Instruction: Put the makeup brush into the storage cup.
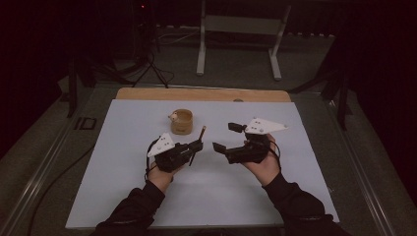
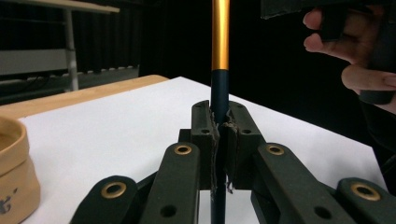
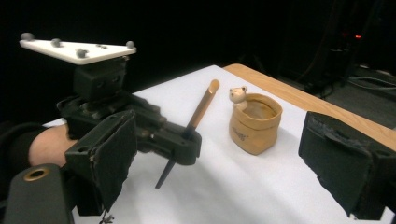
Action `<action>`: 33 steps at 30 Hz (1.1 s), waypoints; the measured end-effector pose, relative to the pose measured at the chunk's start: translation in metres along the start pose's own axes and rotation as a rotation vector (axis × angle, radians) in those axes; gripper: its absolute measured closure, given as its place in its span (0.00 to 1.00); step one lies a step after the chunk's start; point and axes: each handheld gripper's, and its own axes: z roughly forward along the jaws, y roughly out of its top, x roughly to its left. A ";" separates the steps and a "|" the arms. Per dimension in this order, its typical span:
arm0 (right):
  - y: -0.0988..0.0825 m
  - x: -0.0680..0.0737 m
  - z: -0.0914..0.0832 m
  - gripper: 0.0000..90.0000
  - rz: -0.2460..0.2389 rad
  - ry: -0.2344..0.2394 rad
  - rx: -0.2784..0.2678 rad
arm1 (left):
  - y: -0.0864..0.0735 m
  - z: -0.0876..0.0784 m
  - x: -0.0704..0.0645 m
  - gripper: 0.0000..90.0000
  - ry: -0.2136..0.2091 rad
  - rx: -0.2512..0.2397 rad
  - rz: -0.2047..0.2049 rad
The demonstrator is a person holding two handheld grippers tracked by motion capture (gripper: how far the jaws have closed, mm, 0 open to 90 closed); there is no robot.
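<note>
Gold-and-dark, the pen (image 2: 220, 42) is being held in the left gripper (image 1: 195, 146), whose jaws are being kept closed on the dark lower part of the barrel, as the left gripper view shows. In that view the gold upper section is rising straight above the jaws and the dark tip is passing down below them. In the right gripper view the pen (image 3: 198, 114) is being carried tilted, its gold end raised toward the far side and its dark point directed down toward the white table surface (image 1: 211, 196), which it is not seen to be touching.

The tan cup (image 1: 181, 121), made like a small sack with a bear figure on its rim, is standing upright on the table just beyond the left gripper, toward the far left of the pen. The long axis of the pen is running roughly near-to-far, with the gold end lying closest to the cup. The left hand (image 1: 162, 169) is therefore judged to be the nearer one for any placing of the pen into the cup.

The right gripper (image 1: 226, 138) is being held to the right, jaws spread wide and holding nothing, near the pen but apart from it.
</note>
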 end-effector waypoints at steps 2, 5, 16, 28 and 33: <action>0.001 0.002 0.006 0.15 0.020 0.013 0.008 | 0.000 0.000 0.000 0.94 -0.004 -0.004 -0.013; 0.001 0.004 0.011 0.17 0.053 0.037 -0.004 | 0.000 0.000 -0.001 0.94 -0.013 -0.012 -0.003; -0.003 0.008 0.037 0.60 0.205 0.052 0.012 | 0.001 0.000 -0.005 0.94 -0.025 -0.028 0.018; -0.002 0.006 0.044 0.91 0.223 0.051 0.023 | 0.001 0.001 -0.008 0.94 -0.024 -0.028 0.030; -0.003 0.005 0.045 0.92 0.229 0.056 0.022 | 0.001 0.001 -0.008 0.94 -0.009 -0.015 0.042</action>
